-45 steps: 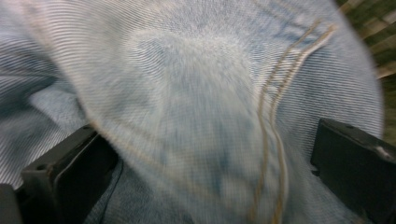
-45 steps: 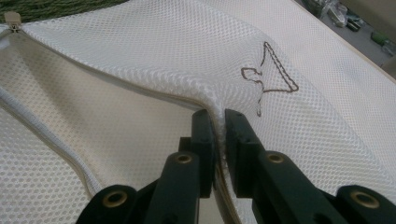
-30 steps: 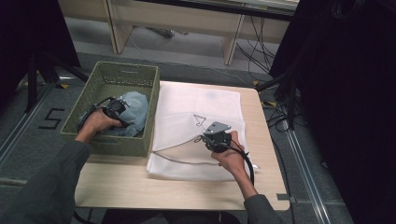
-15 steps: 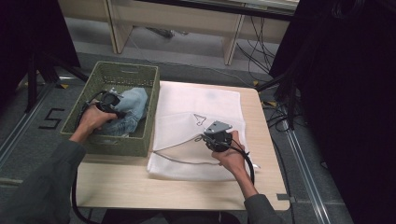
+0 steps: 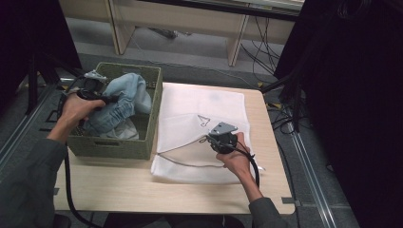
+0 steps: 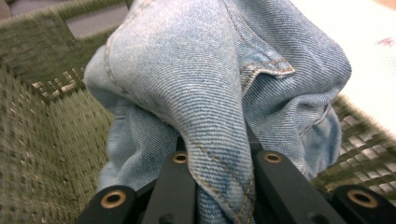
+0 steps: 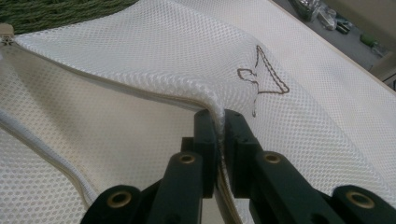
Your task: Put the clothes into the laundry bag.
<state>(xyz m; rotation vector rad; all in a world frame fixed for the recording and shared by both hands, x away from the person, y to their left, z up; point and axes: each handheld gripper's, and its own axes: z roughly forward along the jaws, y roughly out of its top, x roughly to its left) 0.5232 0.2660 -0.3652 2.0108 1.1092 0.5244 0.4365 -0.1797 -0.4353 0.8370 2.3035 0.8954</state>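
Light blue denim jeans (image 5: 124,100) are bunched in a green woven basket (image 5: 114,148) at the table's left. My left gripper (image 5: 105,98) is shut on a fold of them and holds it up above the basket's left rim. In the left gripper view the denim (image 6: 210,84) is pinched between the black jaws of the left gripper (image 6: 215,151). A white mesh laundry bag (image 5: 202,107) lies flat to the right of the basket. My right gripper (image 5: 210,139) is shut on the raised upper edge of its zipped opening, with the mesh (image 7: 140,56) clamped in the right gripper (image 7: 219,122).
The basket's woven wall (image 6: 37,140) stands close around the jeans. A bare strip of wooden table (image 5: 119,190) runs along the front edge. A small dark emblem (image 7: 261,77) is stitched on the bag. Dark floor and cables lie beyond the table's right side.
My left hand has risen and drawn back toward the basket's left side, lifting the jeans with it. The right hand and the bag have kept still.
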